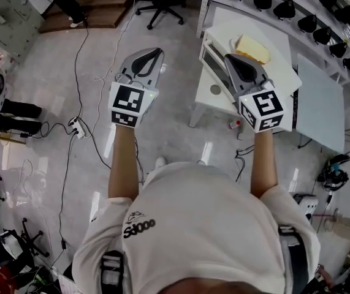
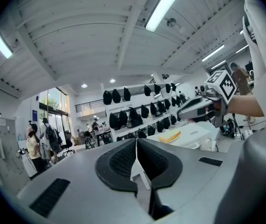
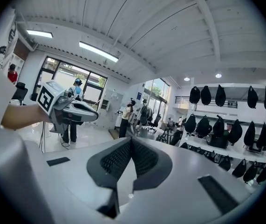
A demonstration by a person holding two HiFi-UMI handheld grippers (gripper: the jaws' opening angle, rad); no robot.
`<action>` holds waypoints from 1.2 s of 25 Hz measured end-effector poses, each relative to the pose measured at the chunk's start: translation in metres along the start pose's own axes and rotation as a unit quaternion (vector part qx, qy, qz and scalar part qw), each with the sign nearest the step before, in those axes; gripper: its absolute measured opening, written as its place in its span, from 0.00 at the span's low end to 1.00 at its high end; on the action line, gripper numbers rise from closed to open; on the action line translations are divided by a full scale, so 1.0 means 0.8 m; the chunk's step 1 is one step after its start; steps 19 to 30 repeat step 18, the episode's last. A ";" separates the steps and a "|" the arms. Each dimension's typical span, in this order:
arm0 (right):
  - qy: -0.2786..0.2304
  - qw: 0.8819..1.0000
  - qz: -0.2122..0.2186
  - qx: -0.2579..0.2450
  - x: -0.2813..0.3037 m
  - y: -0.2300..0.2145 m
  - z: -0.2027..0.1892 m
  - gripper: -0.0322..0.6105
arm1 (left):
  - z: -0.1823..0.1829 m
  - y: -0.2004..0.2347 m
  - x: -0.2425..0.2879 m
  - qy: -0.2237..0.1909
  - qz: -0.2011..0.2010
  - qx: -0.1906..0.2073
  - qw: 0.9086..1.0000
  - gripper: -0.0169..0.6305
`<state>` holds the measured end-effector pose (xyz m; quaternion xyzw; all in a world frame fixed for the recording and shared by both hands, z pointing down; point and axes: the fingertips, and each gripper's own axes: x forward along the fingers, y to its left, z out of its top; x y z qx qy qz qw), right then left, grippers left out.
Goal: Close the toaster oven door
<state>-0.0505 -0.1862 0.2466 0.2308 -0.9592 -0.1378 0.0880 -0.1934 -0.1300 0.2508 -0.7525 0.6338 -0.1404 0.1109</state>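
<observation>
A white toaster oven (image 1: 224, 54) stands on a low white table at the upper right, with a slice of bread (image 1: 252, 48) on top. A flat white panel (image 1: 214, 90) lies below its front; I cannot tell whether that is the door. My right gripper (image 1: 233, 59) hovers over the oven's front, jaws shut and empty. My left gripper (image 1: 150, 54) is held up over the floor, left of the oven and apart from it, also shut and empty. The left gripper view shows its closed pads (image 2: 136, 143), the oven (image 2: 195, 134) and the right gripper (image 2: 202, 105). The right gripper view shows closed pads (image 3: 131, 141).
A rack of black bags (image 1: 297, 5) runs behind the oven. An office chair (image 1: 159, 2) stands at the top. Cables and a power strip (image 1: 76, 126) lie on the shiny floor at the left. A pale panel (image 1: 319, 103) sits right of the table. People stand far off (image 3: 126, 118).
</observation>
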 end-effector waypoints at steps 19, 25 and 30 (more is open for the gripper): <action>0.003 1.000 0.000 0.003 -0.011 0.007 -0.006 0.06 | -0.006 -0.010 -0.008 0.003 -0.007 -0.006 1.000 0.06; 0.003 1.000 0.000 0.003 -0.011 0.007 -0.006 0.06 | -0.006 -0.010 -0.008 0.003 -0.007 -0.006 1.000 0.06; 0.003 1.000 0.000 0.003 -0.011 0.007 -0.006 0.06 | -0.006 -0.010 -0.008 0.003 -0.007 -0.006 1.000 0.06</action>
